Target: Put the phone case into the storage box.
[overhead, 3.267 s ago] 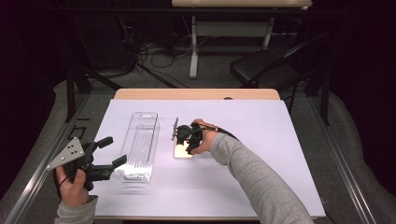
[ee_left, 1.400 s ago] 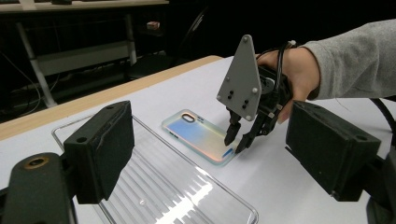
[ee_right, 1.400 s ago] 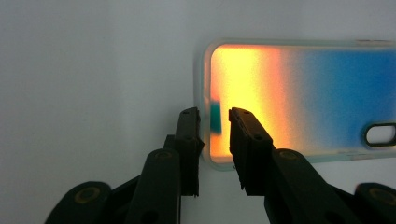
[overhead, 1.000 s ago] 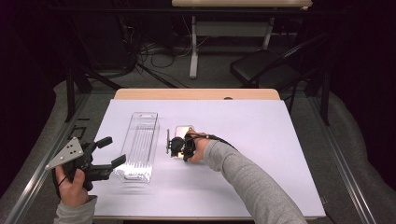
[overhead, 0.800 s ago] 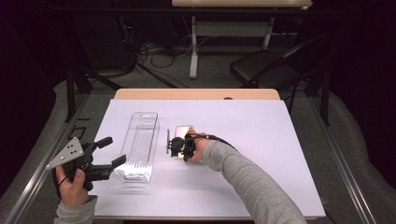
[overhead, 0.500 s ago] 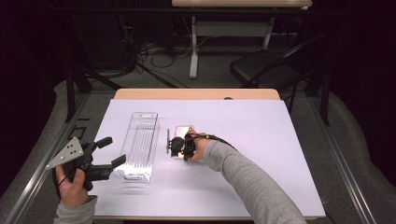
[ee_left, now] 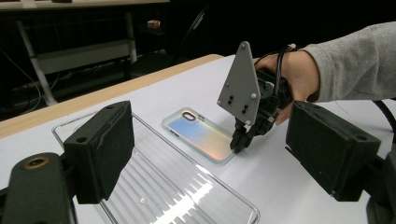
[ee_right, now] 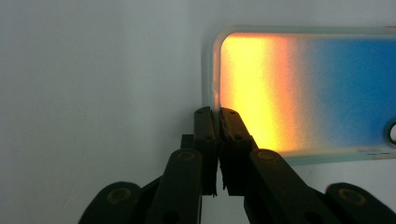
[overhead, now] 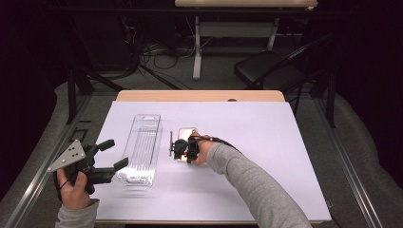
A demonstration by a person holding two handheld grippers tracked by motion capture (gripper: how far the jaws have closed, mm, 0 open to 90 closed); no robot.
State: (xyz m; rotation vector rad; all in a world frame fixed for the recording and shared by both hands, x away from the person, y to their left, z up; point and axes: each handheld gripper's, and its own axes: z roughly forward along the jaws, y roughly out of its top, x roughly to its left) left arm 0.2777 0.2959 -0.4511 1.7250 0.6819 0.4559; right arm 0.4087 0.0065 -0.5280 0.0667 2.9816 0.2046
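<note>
Dark floor, cables and a black chair [overhead: 266, 71] lie beyond the table [overhead: 285, 137], whose pale lilac cover carries everything in hand; near its middle lies a phone case [ee_left: 201, 134], flat, translucent, with a sheen running from orange-yellow at one end to blue at the other, its camera cutout at the far end in the left gripper view; the right gripper [ee_left: 239, 142] comes down on the near short edge of the phone case [ee_right: 308, 88], and in the right gripper view its two black jaws have just been closing and now stand pressed together on the case's pale rim at the yellow corner, so the rim is pinched between them; the grey-sleeved right hand [overhead: 202, 149] holds that gripper over the case [overhead: 186, 134] in the high view; just to the left of the case lies a clear plastic tray [overhead: 141, 147] with a ribbed floor, lengthwise and apart from the case; the left gripper [overhead: 107, 154] rests at the tray's near left corner, its jaws spread wide with nothing between them.
</note>
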